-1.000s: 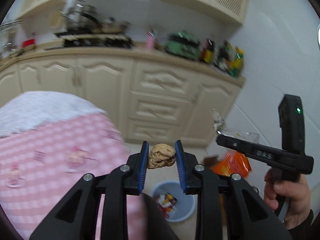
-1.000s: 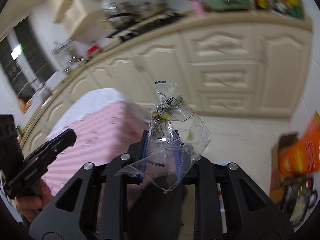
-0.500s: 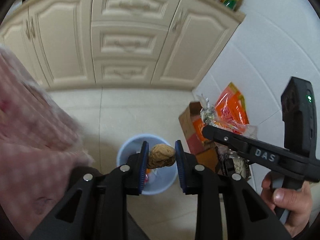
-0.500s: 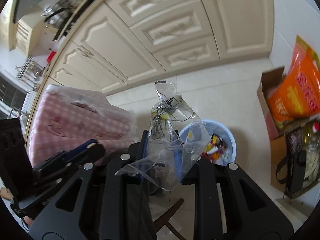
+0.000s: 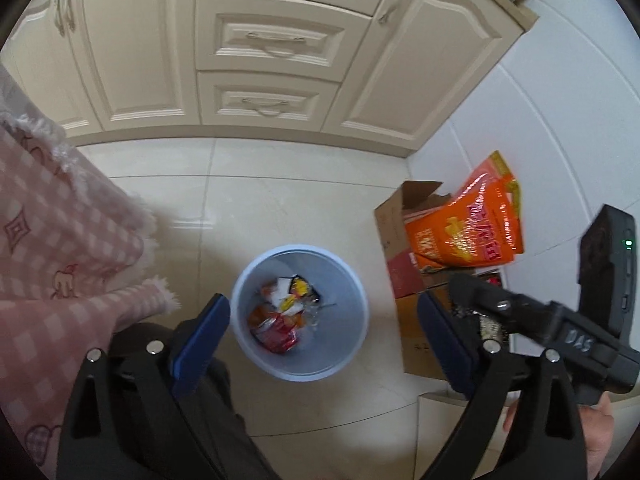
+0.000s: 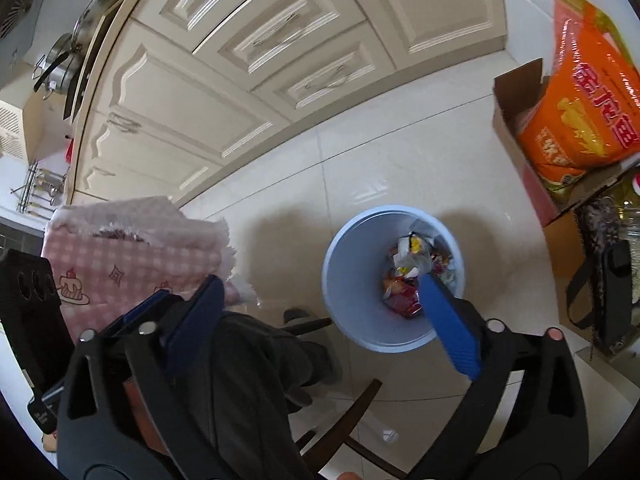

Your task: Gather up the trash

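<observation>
Left gripper [image 5: 324, 332] and right gripper [image 6: 320, 316] hang over the blue bin [image 5: 352, 280], jaws just opened wide, nothing between them. Trash [image 5: 280, 320] lies inside the bin on the floor.

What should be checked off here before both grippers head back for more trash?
1. Left gripper empty: ok. Its jaws have just been opening and nothing sits between them.
2. Right gripper empty: ok. Its jaws have just been opening too, with nothing between them.
3. Blue bin upright on the floor, below both grippers: ok.
4. Dropped pieces inside the bin: cannot tell. Wrappers lie at the bottom, but single items are hard to pick out.
5. Floor around the bin free of spilled trash: ok in the parts shown.
6. Bin has room for more: ok, only the bottom is covered.
</observation>
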The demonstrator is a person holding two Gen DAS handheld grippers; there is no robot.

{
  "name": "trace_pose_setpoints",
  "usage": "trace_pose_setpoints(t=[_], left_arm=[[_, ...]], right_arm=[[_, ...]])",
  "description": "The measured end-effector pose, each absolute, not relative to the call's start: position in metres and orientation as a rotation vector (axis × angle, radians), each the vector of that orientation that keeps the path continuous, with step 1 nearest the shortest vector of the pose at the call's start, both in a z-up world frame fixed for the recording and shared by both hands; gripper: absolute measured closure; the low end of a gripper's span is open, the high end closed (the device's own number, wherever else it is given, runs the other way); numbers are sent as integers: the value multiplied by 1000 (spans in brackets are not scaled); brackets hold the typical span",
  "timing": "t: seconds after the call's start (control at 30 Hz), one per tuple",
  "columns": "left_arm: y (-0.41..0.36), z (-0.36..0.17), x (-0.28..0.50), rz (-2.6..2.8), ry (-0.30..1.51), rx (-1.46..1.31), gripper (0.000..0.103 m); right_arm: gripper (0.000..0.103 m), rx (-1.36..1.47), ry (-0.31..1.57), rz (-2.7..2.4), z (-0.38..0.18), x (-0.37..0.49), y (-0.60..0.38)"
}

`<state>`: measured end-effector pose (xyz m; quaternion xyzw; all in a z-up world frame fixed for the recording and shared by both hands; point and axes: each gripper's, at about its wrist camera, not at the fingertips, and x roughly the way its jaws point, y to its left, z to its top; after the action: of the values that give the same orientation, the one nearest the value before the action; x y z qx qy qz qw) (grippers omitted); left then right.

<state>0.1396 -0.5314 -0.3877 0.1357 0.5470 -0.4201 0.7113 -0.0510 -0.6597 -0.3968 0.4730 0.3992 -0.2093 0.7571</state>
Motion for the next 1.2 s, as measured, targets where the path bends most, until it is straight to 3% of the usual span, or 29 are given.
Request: trace_pose_setpoints(t=[0.77,1.2], left_arm=[[-487,-291,122,-962,1050,282,11],[-378,-170,114,-935,793,157,8]], right_arm=[[6,911,779,-500,-312,-52,-636],[6,746,628,-342,-196,-16,-563]])
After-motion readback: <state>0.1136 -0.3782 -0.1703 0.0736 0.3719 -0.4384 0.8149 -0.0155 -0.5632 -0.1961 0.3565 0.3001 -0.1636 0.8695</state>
